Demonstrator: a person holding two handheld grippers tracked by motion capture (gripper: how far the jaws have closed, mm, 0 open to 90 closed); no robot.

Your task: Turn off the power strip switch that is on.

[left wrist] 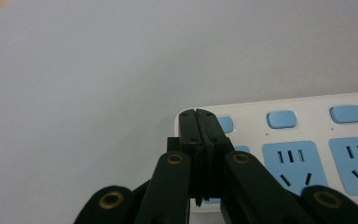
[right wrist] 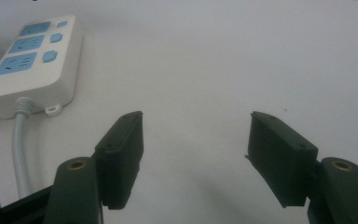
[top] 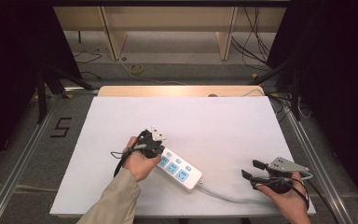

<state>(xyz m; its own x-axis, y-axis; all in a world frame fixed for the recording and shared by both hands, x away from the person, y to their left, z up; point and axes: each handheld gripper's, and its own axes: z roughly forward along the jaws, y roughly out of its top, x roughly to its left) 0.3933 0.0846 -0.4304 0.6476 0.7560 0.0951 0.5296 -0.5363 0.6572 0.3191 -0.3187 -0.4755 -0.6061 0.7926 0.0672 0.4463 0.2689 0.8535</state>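
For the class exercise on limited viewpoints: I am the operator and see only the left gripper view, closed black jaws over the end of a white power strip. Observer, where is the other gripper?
Observer: The right gripper is near the table's right front edge, apart from the power strip.
Operator: Is it open?
Observer: Yes, its jaws are spread with nothing between them.
Operator: Where does the strip's cord go?
Observer: The cord runs from the strip's near end toward the right hand.

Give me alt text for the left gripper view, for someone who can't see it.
The left gripper, its two black jaws pressed together with nothing between them, sits over the end of a white power strip with blue sockets and blue buttons. The strip lies on a plain white table.
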